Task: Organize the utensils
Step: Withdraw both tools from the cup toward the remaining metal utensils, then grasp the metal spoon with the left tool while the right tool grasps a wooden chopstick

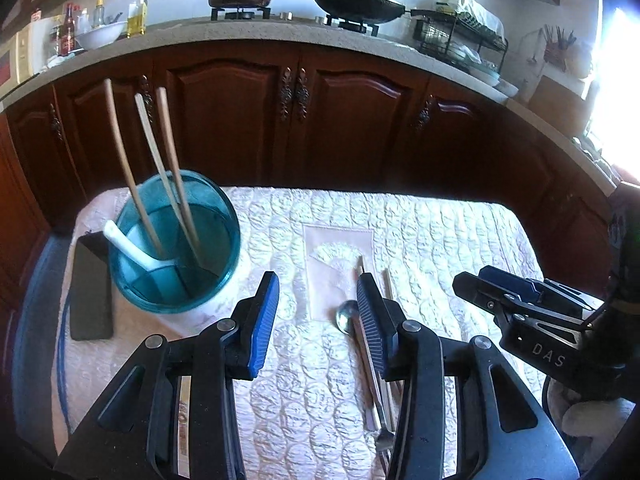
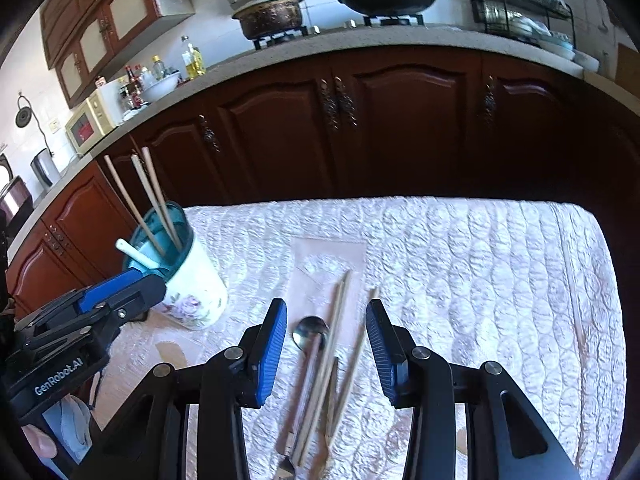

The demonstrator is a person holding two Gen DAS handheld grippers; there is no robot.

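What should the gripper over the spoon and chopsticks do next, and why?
Probably lower the right gripper and close on one chopstick. Its jaws stand open and empty above the loose utensils, while the holder already has three chopsticks and a white spoon.

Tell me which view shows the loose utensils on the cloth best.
Right wrist. The spoon and chopsticks lie unobstructed between the open right gripper fingers. In the left wrist view, the left gripper finger covers much of them; only the spoon bowl and chopstick parts show.
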